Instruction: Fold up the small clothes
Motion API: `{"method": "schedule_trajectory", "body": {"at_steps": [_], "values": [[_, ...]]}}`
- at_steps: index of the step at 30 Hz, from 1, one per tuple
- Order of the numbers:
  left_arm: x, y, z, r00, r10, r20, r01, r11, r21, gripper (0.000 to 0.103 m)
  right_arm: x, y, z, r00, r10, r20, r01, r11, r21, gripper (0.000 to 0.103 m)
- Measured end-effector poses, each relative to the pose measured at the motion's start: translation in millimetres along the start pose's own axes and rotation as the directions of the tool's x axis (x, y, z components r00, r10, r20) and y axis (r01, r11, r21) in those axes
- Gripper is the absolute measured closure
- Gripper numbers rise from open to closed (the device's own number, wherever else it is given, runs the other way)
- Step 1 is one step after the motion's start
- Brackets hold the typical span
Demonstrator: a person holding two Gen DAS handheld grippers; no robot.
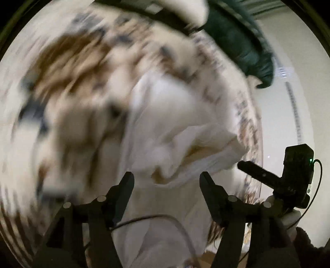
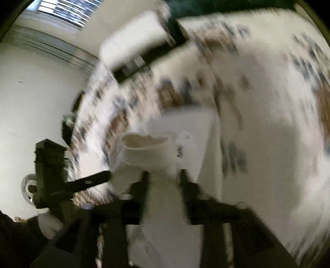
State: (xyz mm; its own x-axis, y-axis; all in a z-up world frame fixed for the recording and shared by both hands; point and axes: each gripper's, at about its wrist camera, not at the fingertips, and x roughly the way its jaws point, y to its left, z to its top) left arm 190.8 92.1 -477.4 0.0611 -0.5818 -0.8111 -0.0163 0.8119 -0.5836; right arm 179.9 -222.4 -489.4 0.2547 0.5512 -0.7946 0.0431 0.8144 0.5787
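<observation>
- Nearest my left lens is the left gripper [image 1: 167,179], its two black fingers spread wide apart with nothing between them; a thin dark cable [image 1: 152,218] loops just behind them.
- Just past those fingertips is the white garment [image 1: 185,127], one piece as far as I can count, bunched and creased, with a folded opening turned toward the lens. It lies on the patterned spread [image 1: 72,82].
- In the right wrist view the same white garment [image 2: 144,152] shows a ribbed round opening, right in front of the right gripper [image 2: 164,175]. White cloth fills the gap between its two fingers, but blur keeps me from telling whether they pinch it or only stand open around it.
- Each view catches the other tool beside the garment: the right gripper [image 1: 266,175] at the garment's right edge, one finger reaching to the cloth; the left gripper [image 2: 90,181] at its left, tip at the cloth.
- I count two grippers.
- The spread [image 2: 268,103] under the garment is cream with brown and blue-grey marks, heavily smeared by motion.
- Beyond the garment lies one dark green cushion [image 1: 239,41].
- A pale wall [image 2: 31,103] rises off to the garment's side, with a slatted window [image 2: 61,12] high above it.
</observation>
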Motion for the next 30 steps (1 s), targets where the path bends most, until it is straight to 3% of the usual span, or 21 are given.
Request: {"method": "schedule_trajectory", "body": {"at_steps": [4, 8, 12, 15, 19, 23, 27, 30], "values": [[-7.7, 33.8, -17.9, 0.999, 0.041, -0.028, -0.043, 0.993, -0.113, 0.040, 4.1, -26.0, -39.6, 0.999, 0.024, -0.042, -0.020, 0.997, 0.081, 0.055], [-11.3, 30.3, 6.0, 0.998, 0.044, 0.034, -0.039, 0.990, -0.132, 0.040, -2.7, -44.3, -46.1, 0.999, 0.049, 0.006, -0.049, 0.983, 0.175, 0.055], [-4.8, -14.3, 50.2, 0.991, 0.017, 0.134, -0.012, 0.999, -0.034, 0.040, -13.9, -44.5, -31.7, 0.989, 0.085, 0.123, -0.113, 0.963, 0.244, 0.055], [25.1, -40.6, 67.7, 0.986, 0.114, 0.125, -0.125, 0.988, 0.091, 0.040, -6.1, -27.0, -9.0, 0.987, 0.022, 0.161, -0.059, 0.973, 0.225, 0.055], [51.4, -33.6, 46.6, 0.979, 0.197, 0.055, -0.204, 0.963, 0.177, 0.040, 35.5, -3.8, -3.2, 0.990, -0.135, 0.034, 0.129, 0.981, 0.143, 0.055], [54.9, -9.9, 7.2, 0.968, 0.252, -0.021, -0.243, 0.952, 0.186, 0.040, 61.4, 9.9, -52.3, 0.963, -0.251, -0.100, 0.255, 0.967, 0.021, 0.056], [44.3, 11.6, -22.5, 0.968, 0.243, -0.068, -0.233, 0.964, 0.129, 0.039, 70.5, 2.7, -93.1, 0.942, -0.292, -0.168, 0.297, 0.955, 0.006, 0.056], [30.6, 14.2, -30.4, 0.971, 0.231, -0.067, -0.224, 0.970, 0.098, 0.040, 60.6, -6.2, -103.0, 0.951, -0.260, -0.167, 0.276, 0.957, 0.085, 0.056]]}}
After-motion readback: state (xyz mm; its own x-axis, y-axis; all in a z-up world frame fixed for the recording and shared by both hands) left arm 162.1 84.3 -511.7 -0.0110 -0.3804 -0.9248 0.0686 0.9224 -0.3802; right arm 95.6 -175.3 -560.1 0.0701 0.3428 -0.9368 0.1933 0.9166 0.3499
